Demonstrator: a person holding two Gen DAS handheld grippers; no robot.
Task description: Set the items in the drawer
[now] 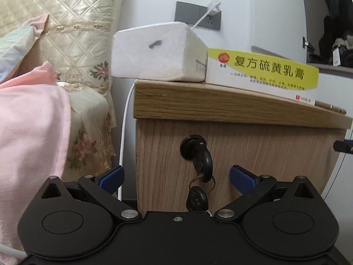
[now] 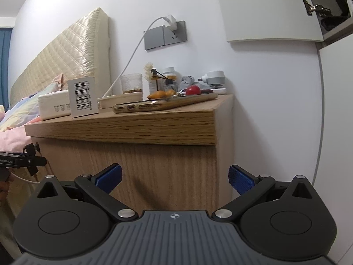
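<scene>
A wooden nightstand stands by the bed; its drawer front [image 1: 253, 154] is closed, with a black key [image 1: 198, 156] and a second key hanging from the lock. My left gripper [image 1: 176, 178] is open, its blue pads either side of the keys, a short way back from them. On top lie a white tissue pack [image 1: 158, 53] and a yellow-and-white medicine box [image 1: 264, 72]. My right gripper [image 2: 175, 180] is open in front of the nightstand's right part [image 2: 154, 167], holding nothing. A phone [image 2: 165, 103] lies on the top, and the box [image 2: 82, 97] shows its barcode end.
A bed with a pink blanket [image 1: 28, 119] and quilted headboard [image 2: 61, 53] is on the left. A white charger cable [image 1: 124, 121] runs down beside the nightstand from a grey wall socket [image 2: 165, 35]. A glass [image 2: 131, 83], bottles and small clutter crowd the back of the top. An open wardrobe door [image 2: 275, 11] hangs at right.
</scene>
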